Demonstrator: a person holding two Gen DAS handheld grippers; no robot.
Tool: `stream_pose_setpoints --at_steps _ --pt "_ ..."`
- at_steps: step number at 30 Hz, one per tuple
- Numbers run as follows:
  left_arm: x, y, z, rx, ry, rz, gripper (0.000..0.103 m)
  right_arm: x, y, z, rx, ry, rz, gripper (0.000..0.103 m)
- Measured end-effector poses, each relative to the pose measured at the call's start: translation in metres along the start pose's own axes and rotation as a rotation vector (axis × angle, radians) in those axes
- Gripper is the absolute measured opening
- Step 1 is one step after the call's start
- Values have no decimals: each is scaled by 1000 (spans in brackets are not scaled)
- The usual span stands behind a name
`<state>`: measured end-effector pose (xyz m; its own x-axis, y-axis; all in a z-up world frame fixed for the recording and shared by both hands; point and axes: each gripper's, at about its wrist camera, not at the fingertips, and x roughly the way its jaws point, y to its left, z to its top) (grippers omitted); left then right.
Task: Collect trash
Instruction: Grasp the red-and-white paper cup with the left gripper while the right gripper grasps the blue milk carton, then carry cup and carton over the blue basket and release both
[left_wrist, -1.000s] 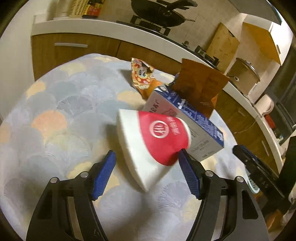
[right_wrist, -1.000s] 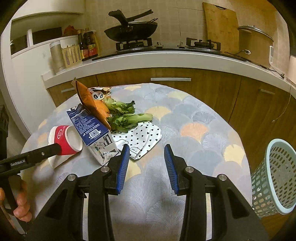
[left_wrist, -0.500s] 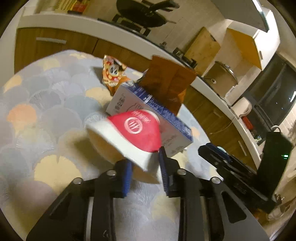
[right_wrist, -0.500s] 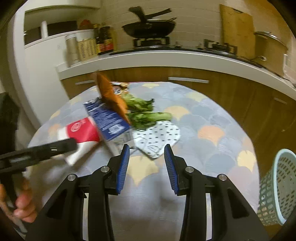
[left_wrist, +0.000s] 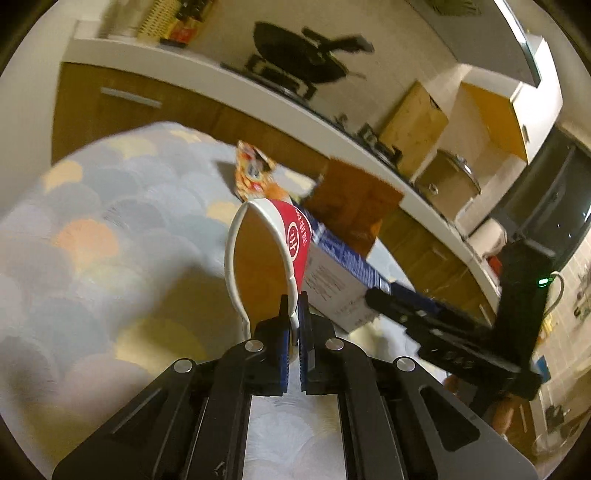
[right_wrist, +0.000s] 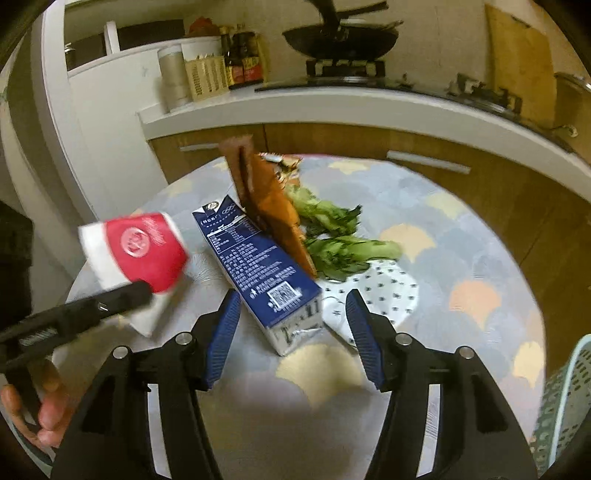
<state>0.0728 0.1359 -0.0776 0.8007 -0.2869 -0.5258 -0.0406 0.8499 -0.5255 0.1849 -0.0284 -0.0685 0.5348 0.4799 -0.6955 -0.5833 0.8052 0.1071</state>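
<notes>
Round bench (right_wrist: 461, 229) with scallop-pattern cloth carries the trash. Blue milk carton (right_wrist: 258, 273) lies at centre; brown paper bag (right_wrist: 266, 199) leans at its 12 o'clock. Red-and-white paper cup (left_wrist: 266, 254), at the carton's 9 o'clock, is pinched by its rim in the closed left tool (left_wrist: 292, 332). Right tool (right_wrist: 291, 332) jaws are opening, flanking the carton's near end without touching.

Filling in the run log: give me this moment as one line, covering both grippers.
left gripper: shut on paper cup rim, lifted | right gripper: jaws opening, empty, near milk carton | basket: nothing dropped in yet
</notes>
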Motion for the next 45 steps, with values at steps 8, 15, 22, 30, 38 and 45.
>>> stream_pose_setpoints --at_steps 8,15,22,30,38,45 --pt "-23 14 7 -24 -52 25 2 -3 27 -7 -15 46 114 41" --pt "-32 18 10 -23 -70 36 2 13 46 0 -34 74 59 41" --pt "-45 9 11 1 -95 57 2 23 62 3 -54 84 69 38" --pt "-77 -4 20 7 -173 63 2 -27 85 -5 -105 11 152 36" --pt "-110 -43 31 72 -243 33 2 -83 87 1 -98 -102 148 36" --pt "-90 -94 33 160 -204 -27 2 -127 30 -4 3 -184 44 36"
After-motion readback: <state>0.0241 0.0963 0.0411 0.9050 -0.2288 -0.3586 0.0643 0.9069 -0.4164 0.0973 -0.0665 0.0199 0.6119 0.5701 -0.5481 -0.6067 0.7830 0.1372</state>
